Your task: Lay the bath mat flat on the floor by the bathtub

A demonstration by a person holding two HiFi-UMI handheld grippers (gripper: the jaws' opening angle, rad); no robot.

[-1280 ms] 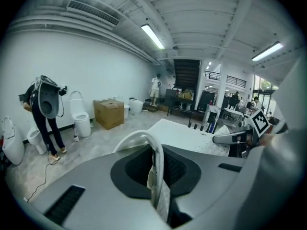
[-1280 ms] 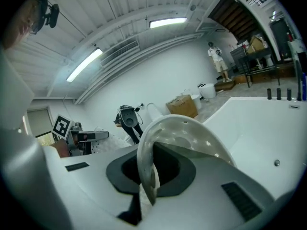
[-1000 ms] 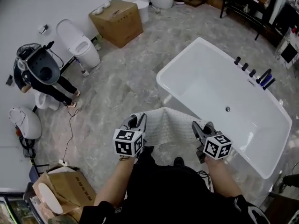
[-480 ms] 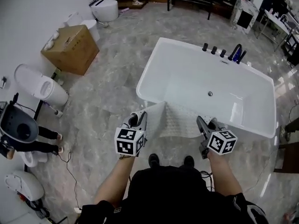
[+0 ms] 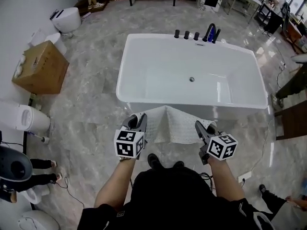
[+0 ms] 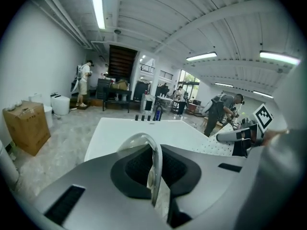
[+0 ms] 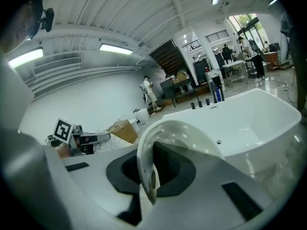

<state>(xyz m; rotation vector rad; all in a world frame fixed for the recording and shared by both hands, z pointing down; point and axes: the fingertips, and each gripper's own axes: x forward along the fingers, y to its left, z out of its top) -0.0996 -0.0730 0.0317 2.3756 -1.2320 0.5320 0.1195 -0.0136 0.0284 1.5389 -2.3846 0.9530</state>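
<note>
Both forearms reach forward side by side, one gripper in each hand. The left gripper (image 5: pixel 138 122) and the right gripper (image 5: pixel 203 129) each pinch a corner of the single white, bumpy rubber bath mat (image 5: pixel 173 125) (sagging between them), just before the white rectangular bathtub (image 5: pixel 144 104) with three black knobs (image 5: pixel 186 34).
</note>
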